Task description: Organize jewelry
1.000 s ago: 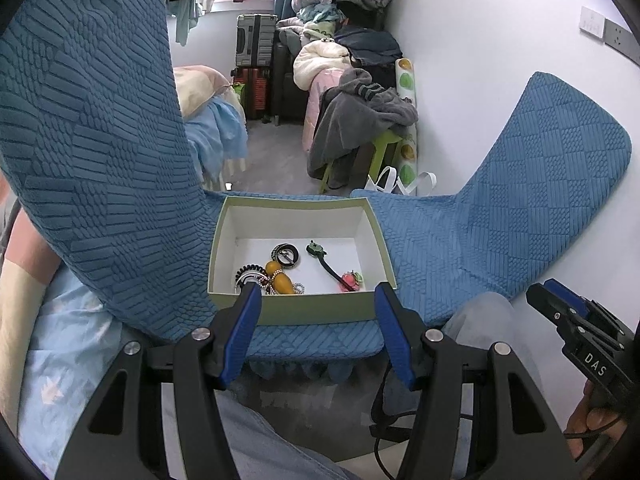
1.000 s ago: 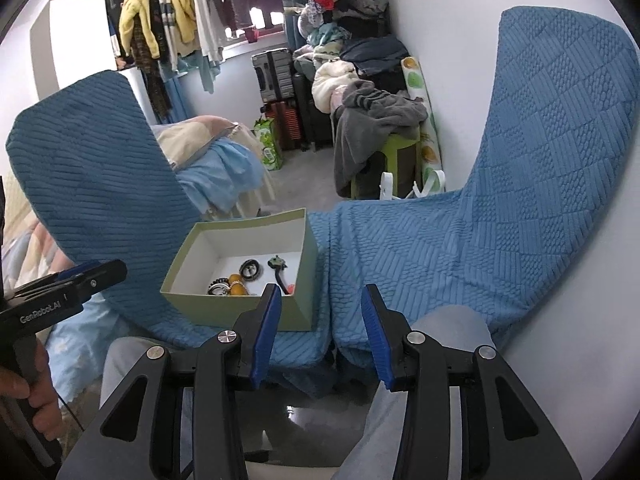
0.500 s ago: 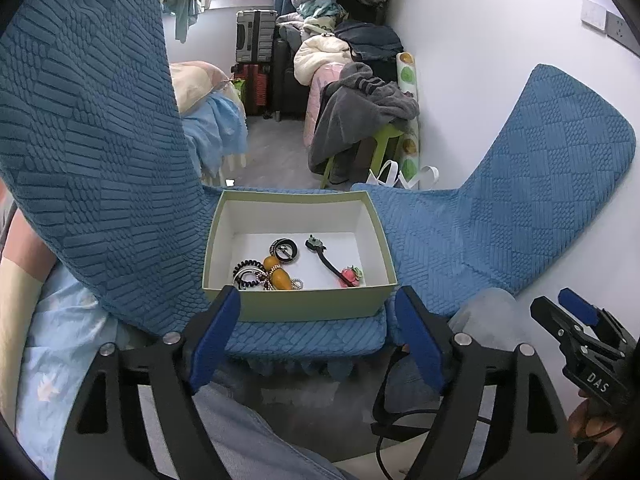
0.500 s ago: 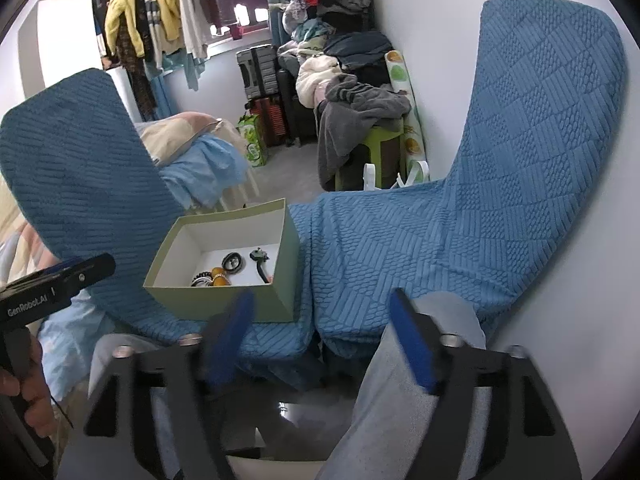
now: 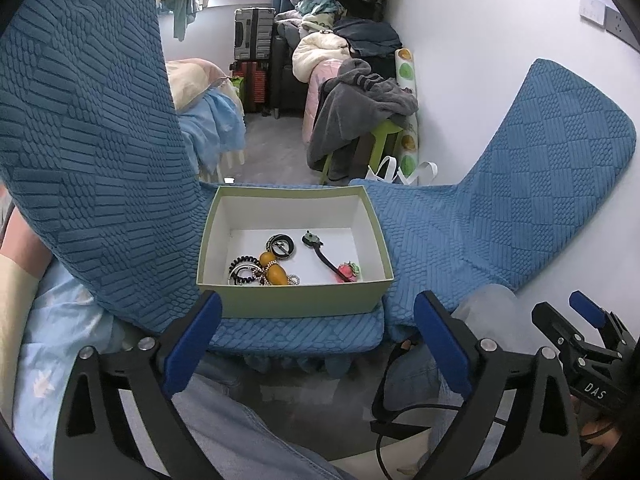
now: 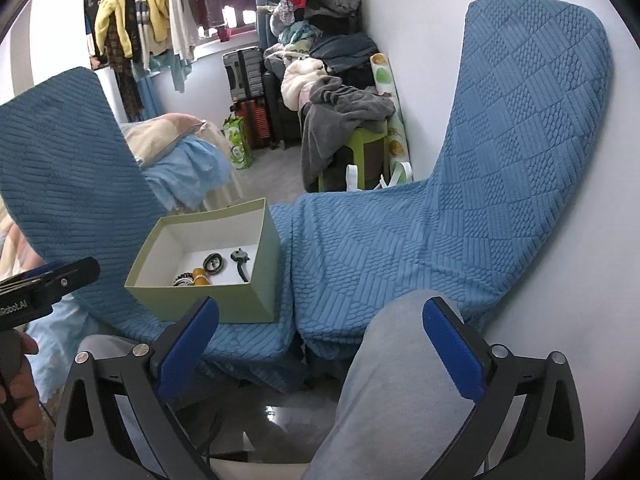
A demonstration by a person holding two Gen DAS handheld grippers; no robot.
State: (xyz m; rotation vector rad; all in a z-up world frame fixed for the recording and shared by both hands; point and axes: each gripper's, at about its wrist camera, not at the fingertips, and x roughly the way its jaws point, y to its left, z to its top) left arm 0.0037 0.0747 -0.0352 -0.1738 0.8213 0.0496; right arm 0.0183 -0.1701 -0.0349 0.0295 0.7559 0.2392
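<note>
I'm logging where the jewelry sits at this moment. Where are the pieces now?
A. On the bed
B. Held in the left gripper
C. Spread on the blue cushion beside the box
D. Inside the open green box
D: the hair ties, amber beads and strawberry hair clip all lie on the white floor of the green box, and both grippers are open and hold nothing.

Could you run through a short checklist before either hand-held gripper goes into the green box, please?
1. Left hand-held gripper open and unloaded: ok.
2. Right hand-held gripper open and unloaded: ok.
3. Green box lidless, flat on the blue cushion: ok.
4. Black hair clip lying apart from the other pieces: ok.
5. Amber bead piece free of the coiled ties: cannot tell.
</note>
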